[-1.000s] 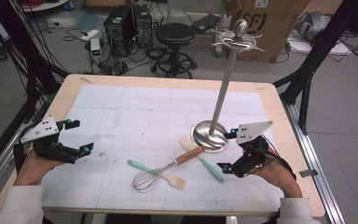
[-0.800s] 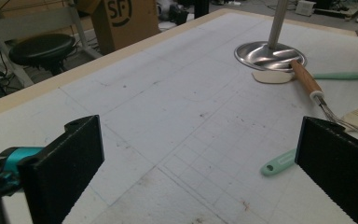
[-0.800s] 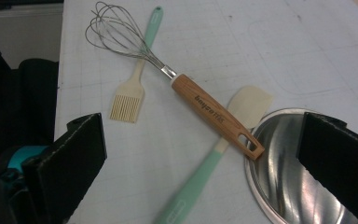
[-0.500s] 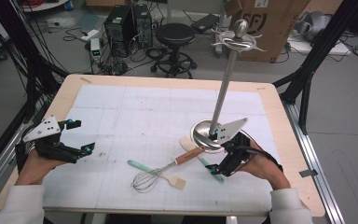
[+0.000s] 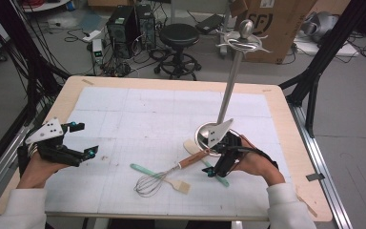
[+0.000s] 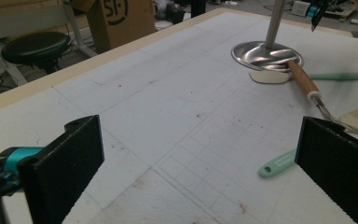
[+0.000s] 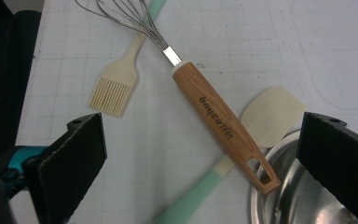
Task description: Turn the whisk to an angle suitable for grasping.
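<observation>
A whisk [image 5: 171, 172] with a wooden handle [image 7: 223, 123] lies on the white mat, its handle end resting by the stand's round base [image 5: 208, 137]. Under it lie a mint-handled spatula [image 5: 218, 175] with a cream head [image 7: 271, 116] and a cream pastry brush [image 7: 114, 91]. My right gripper [image 5: 209, 164] hovers open just above the whisk handle, one jaw on each side of it [image 7: 204, 163]. Far off at the mat's left, my left gripper [image 5: 86, 139] is open with nothing between its jaws [image 6: 200, 177]; it faces the utensils.
A tall metal stand [image 5: 228, 90] with hooks at its top [image 5: 243, 42] rises from the round base [image 6: 266, 55]. The brush's mint handle [image 6: 277, 163] points toward the left gripper. The wooden table edge [image 5: 295, 157] frames the mat.
My right gripper has moved left from the mat's right side and come down over the whisk handle. The left gripper has hardly shifted.
</observation>
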A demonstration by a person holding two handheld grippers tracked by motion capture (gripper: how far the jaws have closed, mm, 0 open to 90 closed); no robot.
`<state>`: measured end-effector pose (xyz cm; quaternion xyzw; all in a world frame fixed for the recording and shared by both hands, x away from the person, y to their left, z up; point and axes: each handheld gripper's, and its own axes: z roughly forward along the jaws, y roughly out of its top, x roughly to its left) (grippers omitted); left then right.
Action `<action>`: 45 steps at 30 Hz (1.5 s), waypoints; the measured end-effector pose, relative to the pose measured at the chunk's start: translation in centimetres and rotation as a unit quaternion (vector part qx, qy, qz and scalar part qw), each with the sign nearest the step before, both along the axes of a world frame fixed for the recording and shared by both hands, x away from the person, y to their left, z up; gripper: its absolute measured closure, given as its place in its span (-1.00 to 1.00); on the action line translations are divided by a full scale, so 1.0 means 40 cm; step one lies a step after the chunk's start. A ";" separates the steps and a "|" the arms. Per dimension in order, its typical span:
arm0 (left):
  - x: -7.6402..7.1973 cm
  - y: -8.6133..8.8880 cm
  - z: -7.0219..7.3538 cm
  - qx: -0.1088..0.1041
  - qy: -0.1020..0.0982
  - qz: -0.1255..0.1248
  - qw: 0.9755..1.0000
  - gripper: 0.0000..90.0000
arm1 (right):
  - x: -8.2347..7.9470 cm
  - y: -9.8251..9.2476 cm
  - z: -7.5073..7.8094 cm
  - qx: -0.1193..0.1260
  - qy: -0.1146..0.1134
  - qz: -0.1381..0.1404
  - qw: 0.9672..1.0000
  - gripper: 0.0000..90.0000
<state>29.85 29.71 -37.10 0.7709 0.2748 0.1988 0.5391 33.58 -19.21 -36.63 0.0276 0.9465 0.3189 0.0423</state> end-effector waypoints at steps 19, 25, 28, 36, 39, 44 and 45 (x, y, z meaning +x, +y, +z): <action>0.003 -0.003 0.001 -0.003 0.000 -0.002 1.000 -0.96 | 0.053 0.056 -0.069 -0.032 0.017 0.021 0.999 -0.90; 0.000 -0.002 0.002 -0.002 -0.001 -0.002 1.000 -0.96 | 0.069 0.065 -0.095 -0.051 0.041 0.025 0.998 -0.87; -0.002 0.000 0.004 -0.005 -0.002 -0.002 1.000 -0.96 | 0.071 0.069 -0.104 -0.051 0.048 0.026 0.997 -0.87; -0.002 0.001 0.004 -0.005 -0.001 -0.002 1.000 -0.96 | 0.080 0.083 -0.119 -0.064 0.057 0.038 0.996 -0.51; -0.002 0.002 0.005 -0.007 -0.002 -0.001 1.000 -0.96 | 0.079 0.087 -0.117 -0.069 0.048 0.043 0.995 -0.41; -0.003 0.003 0.005 -0.008 -0.001 0.001 1.000 -0.96 | 0.075 0.090 -0.111 -0.082 0.043 0.039 0.995 -0.16; -0.003 0.003 0.005 -0.008 -0.001 0.001 1.000 -0.96 | 0.071 0.092 -0.109 -0.088 0.035 0.045 0.994 -0.09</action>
